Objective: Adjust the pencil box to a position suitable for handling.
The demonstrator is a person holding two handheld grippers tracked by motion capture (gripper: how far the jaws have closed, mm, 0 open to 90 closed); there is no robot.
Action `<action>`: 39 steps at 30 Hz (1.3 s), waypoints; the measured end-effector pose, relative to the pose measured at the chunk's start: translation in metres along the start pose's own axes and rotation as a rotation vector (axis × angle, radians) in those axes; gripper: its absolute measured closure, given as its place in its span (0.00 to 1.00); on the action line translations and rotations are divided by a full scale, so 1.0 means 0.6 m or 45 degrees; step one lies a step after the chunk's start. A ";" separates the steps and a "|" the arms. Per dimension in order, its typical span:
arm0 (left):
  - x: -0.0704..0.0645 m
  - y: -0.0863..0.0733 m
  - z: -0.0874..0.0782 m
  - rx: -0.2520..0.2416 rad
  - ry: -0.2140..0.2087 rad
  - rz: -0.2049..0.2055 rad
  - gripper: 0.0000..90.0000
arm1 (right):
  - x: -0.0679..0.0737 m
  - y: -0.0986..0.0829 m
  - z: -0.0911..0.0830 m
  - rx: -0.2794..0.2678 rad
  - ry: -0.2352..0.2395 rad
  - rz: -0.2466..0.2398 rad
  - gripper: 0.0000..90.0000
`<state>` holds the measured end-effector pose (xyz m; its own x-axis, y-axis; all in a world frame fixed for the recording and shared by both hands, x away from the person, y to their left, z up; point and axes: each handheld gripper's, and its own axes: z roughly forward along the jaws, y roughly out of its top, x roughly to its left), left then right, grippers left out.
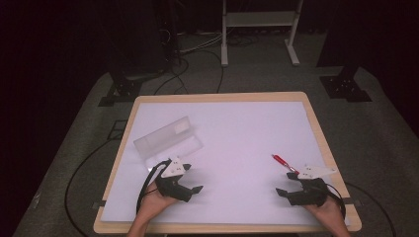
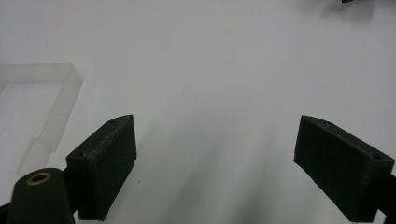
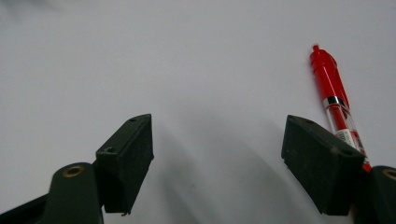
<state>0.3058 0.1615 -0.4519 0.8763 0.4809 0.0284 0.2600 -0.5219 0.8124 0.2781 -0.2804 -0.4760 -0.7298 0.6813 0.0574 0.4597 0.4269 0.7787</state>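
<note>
On the left side of the table (image 1: 222, 106) lies a clear plastic case (image 1: 168, 139) with its lid open; it sits just beyond the left claw (image 1: 195, 189), close to it but not touching; in the left gripper view a corner of the case (image 2: 56, 109) shows off to one side of the jaws; the left claw (image 2: 215, 163) is released, its two black jaws spread wide with bare white table between them; a hand (image 1: 150, 202) holds it near the front edge; over on the right, a red pen (image 1: 283, 163) lies flat on the table, just beyond the right claw (image 1: 285, 184); in the right gripper view the pen (image 3: 332, 95) runs beside one jaw, outside the gap; the right claw (image 3: 217, 163) is released too, jaws wide and holding nothing.
</note>
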 end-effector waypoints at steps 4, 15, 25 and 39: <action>0.001 0.004 -0.003 0.012 0.011 0.014 0.14 | 0.000 0.000 0.001 0.011 -0.005 -0.008 0.26; 0.022 0.013 -0.015 0.053 0.068 0.038 0.15 | 0.006 0.004 -0.004 -0.001 -0.005 -0.022 0.26; 0.044 0.017 -0.029 0.055 0.109 0.036 0.15 | 0.007 0.009 -0.010 -0.015 -0.011 -0.024 0.26; 0.088 0.024 -0.042 0.143 0.168 0.054 0.16 | 0.012 0.014 -0.004 0.007 0.005 -0.053 0.26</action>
<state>0.3454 0.1973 -0.4242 0.8287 0.5411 0.1434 0.2742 -0.6157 0.7387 0.2758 -0.2733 -0.4677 -0.7504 0.6604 0.0275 0.4315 0.4579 0.7773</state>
